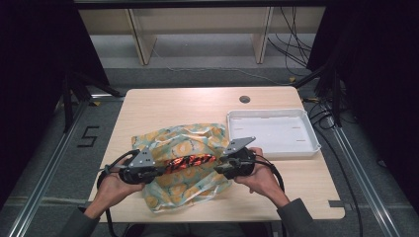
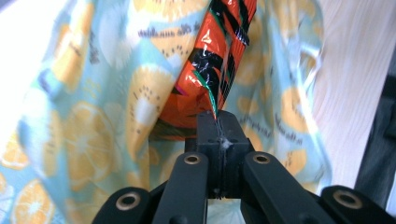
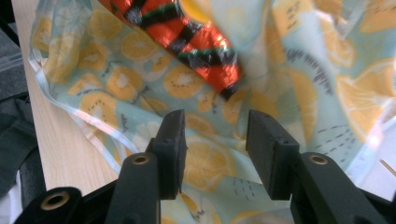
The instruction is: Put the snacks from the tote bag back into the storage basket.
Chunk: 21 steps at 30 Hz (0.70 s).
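Note:
A shiny orange-and-black foil snack packet [image 1: 190, 161] hangs level just above a light-blue cloth bag [image 1: 188, 140] printed with orange slices, which lies crumpled on the wooden table [image 1: 173, 103]. My left gripper [image 1: 159, 171] is shut on the packet's left end. In the left gripper view its jaws [image 2: 219, 122] pinch the packet's [image 2: 219, 60] sealed edge, with the bag [image 2: 93, 116] behind. My right gripper [image 1: 221, 166] stands open at the packet's right end. In the right gripper view the gripper [image 3: 215, 135] has only bag cloth [image 3: 303, 84] behind its gap, and the packet [image 3: 187, 42] ends just past the fingertips.
A white shallow tray [image 1: 272, 114] sits on the table's right side, just behind my right gripper. A round cable hole [image 1: 244, 98] is near the table's far edge. Bare tabletop lies beyond the bag and to its left.

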Motion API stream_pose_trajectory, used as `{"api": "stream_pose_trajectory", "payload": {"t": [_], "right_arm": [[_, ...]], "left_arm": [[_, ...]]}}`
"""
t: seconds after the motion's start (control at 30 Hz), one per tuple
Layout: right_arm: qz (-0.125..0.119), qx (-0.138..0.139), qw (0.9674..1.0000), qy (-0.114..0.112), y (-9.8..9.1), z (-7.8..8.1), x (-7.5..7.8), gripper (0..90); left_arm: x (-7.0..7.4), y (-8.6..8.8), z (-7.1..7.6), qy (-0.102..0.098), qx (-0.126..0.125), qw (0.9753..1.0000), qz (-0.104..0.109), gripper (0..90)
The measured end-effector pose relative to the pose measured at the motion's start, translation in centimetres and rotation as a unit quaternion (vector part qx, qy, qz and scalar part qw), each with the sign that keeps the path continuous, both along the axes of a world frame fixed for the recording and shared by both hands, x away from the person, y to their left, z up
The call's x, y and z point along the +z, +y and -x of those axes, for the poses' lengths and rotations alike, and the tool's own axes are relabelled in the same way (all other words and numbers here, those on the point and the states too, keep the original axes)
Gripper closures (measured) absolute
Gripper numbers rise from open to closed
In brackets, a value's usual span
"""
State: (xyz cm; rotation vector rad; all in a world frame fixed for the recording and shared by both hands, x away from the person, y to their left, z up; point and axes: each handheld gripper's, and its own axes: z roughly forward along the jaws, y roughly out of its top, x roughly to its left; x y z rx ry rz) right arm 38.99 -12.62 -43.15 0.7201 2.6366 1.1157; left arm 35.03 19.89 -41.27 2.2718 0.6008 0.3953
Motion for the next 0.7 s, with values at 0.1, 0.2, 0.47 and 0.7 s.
{"api": "stream_pose_trajectory", "payload": {"t": [0.1, 0.2, 0.47, 0.7], "right_arm": [[-0.006, 0.010, 0.9999, -0.007, 0.3, 0.0, 0.0, 58.2], [-0.024, 0.012, 0.9995, -0.018, 0.3, -0.1, 0.6, 58.8], [-0.070, 0.029, 0.9961, -0.046, 0.5, 0.0, 1.7, 63.4], [-0.103, 0.031, 0.9932, -0.044, 0.2, 0.0, 2.6, 75.5]], "left_arm": [[0.9, 0.3, 0.2, 0.000, -0.005, 1.0000, 0.006, 89.2], [1.7, 0.5, 0.3, -0.006, -0.013, 0.9998, 0.012, 89.2], [3.1, 0.8, 0.8, 0.001, -0.025, 0.9988, 0.043, 89.1], [3.2, 1.3, 0.5, 0.011, -0.021, 0.9972, 0.071, 89.0]]}}
